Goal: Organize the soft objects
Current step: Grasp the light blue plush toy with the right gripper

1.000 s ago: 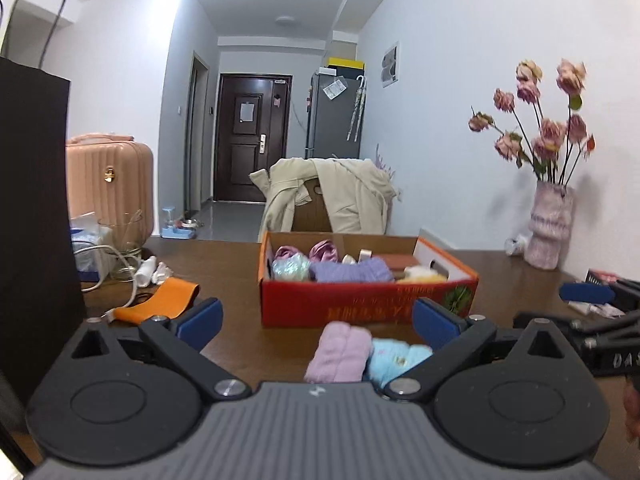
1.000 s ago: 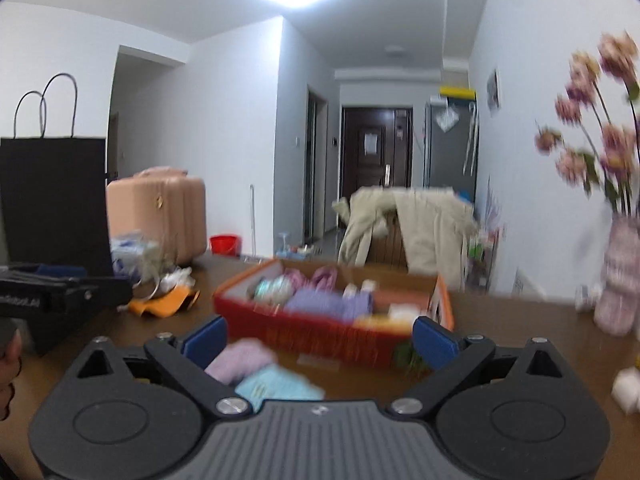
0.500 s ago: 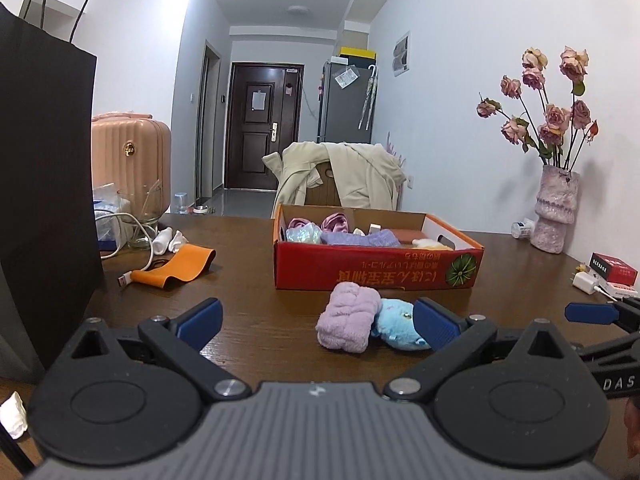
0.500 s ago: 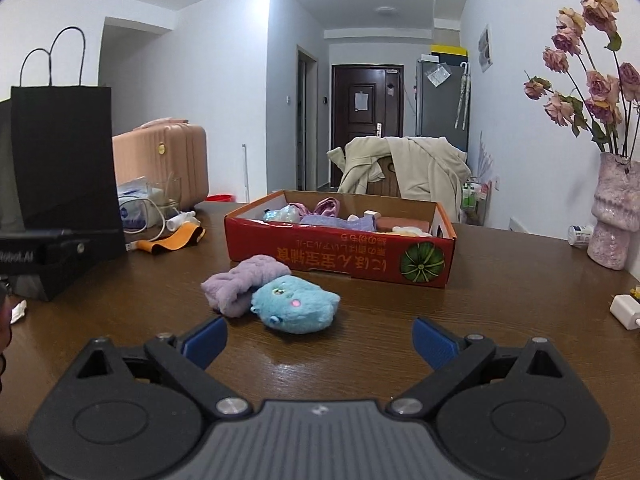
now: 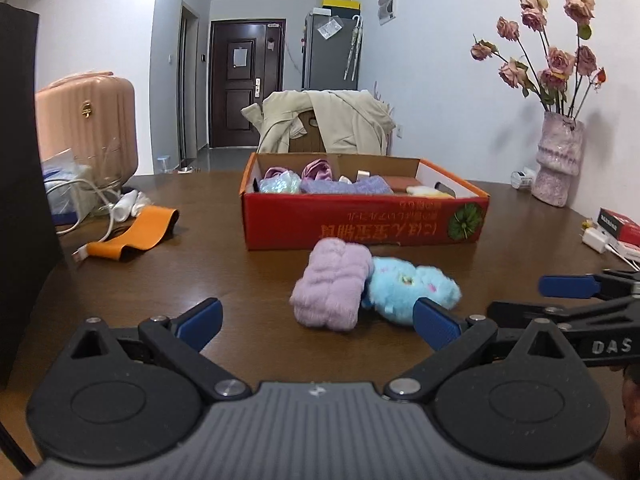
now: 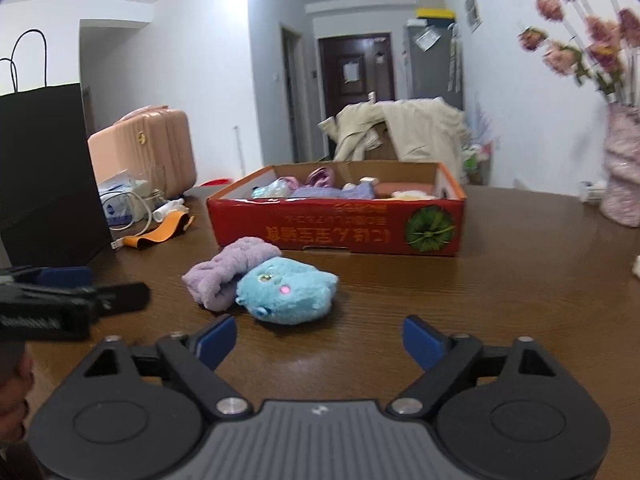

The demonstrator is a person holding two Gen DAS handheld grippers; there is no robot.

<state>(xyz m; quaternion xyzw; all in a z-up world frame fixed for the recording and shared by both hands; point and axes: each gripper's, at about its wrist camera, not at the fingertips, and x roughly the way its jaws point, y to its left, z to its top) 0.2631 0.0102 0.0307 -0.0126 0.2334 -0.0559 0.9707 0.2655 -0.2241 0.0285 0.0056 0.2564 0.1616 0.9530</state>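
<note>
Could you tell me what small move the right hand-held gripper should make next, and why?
Probably ease the right hand-held gripper forward and slightly left to straddle the blue plush toy. Its jaws have just been closing a little but stand open and empty, and the toy lies loose on the table, touching the purple towel, before the red box.

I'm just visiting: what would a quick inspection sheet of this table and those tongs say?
Surface: brown wooden table.
Job's things: purple towel roll touching blue plush toy, before the red box of soft items.
Clutter: orange strap, black bag, flower vase.
Tongs: left tongs open, empty; right tongs open, empty, just narrowing.
Cables: white cable.
Surroundings: pink suitcase, dark door.
</note>
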